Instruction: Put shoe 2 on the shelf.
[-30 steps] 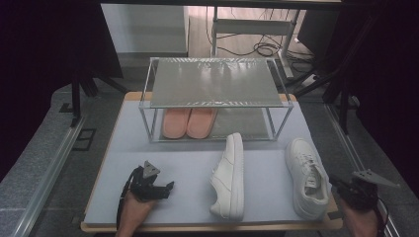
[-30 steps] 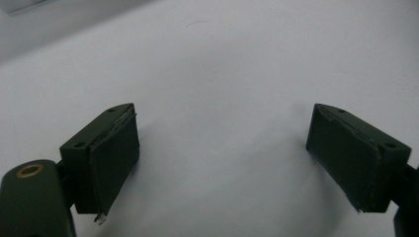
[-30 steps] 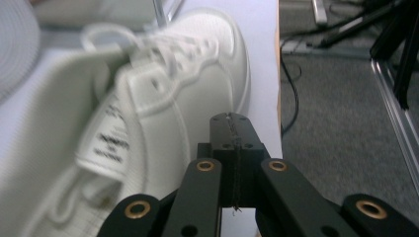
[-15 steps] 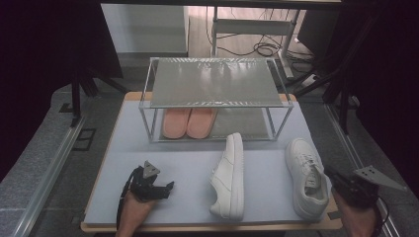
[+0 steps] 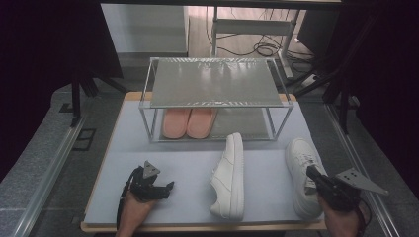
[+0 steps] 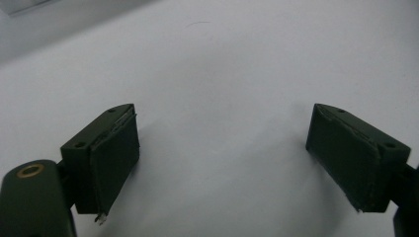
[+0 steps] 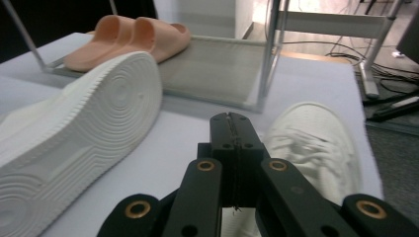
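Two white sneakers lie on the pale mat. One rests on its side (image 5: 230,177), its ribbed sole (image 7: 84,133) turned toward my right gripper. The other stands upright (image 5: 301,168) at the right. My right gripper (image 5: 312,173) hovers just over the upright sneaker (image 7: 311,143); its jaws are pressed together (image 7: 232,121) with nothing between them. My left gripper (image 5: 168,188) sits low at the front left of the mat, pointing right. Its jaws stand wide apart (image 6: 222,148) over bare mat, holding nothing.
A two-level metal rack (image 5: 212,81) stands at the back of the mat. On its lower shelf (image 7: 217,64) lies a pair of pink slippers (image 5: 190,122) (image 7: 128,39). The mat's wooden board edge (image 5: 197,228) runs along the front. Cables lie on the floor beyond.
My right gripper has moved left and slightly up, from beside the upright sneaker to over it, jaws still shut. The left gripper and both shoes have stayed in place.
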{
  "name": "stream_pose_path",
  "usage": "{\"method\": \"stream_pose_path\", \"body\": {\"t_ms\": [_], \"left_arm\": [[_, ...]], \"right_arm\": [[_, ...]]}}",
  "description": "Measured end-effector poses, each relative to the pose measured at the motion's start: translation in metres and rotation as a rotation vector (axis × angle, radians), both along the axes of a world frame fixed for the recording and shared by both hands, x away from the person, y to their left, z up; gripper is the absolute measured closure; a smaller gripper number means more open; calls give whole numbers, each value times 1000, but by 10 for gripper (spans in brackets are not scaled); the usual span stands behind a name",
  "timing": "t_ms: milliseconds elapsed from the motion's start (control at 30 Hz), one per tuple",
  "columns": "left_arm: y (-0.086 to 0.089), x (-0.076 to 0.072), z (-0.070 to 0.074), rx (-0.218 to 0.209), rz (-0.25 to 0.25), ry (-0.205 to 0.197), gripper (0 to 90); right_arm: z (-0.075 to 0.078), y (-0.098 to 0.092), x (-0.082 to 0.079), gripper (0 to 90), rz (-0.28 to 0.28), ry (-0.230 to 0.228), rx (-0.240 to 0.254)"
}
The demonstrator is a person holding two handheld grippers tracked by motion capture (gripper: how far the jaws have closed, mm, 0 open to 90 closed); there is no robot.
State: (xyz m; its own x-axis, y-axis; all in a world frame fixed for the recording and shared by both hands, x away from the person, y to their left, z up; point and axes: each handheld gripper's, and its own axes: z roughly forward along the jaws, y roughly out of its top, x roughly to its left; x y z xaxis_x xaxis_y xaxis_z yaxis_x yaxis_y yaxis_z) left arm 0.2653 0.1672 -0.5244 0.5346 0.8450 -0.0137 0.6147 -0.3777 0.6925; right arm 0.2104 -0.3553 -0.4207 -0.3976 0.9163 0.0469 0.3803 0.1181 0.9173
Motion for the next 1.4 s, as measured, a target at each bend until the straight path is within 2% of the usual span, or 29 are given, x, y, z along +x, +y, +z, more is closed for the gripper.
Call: {"method": "stream_pose_path", "body": {"t_ms": [233,400,600,833,867,1100,1400], "left_arm": [[0,0,0,1,0,-1,131],[0,0,0,1,0,-1,131],[0,0,0,0,0,-1,131],[0,0,0,0,0,-1,131],[0,0,0,0,0,-1,131],[0,0,0,0,0,-1,131],[0,0,0,0,0,-1,131]], "right_arm": [[-4,21,-5,900,45,2,9],[-6,35,-3,900,76,16,-12],[-12,59,3,900,127,38,-34],[-15,78,9,900,168,40,-44],[-16,86,12,900,184,37,-54],[-23,103,23,900,220,37,-60],[-25,119,33,900,262,44,-50]]}}
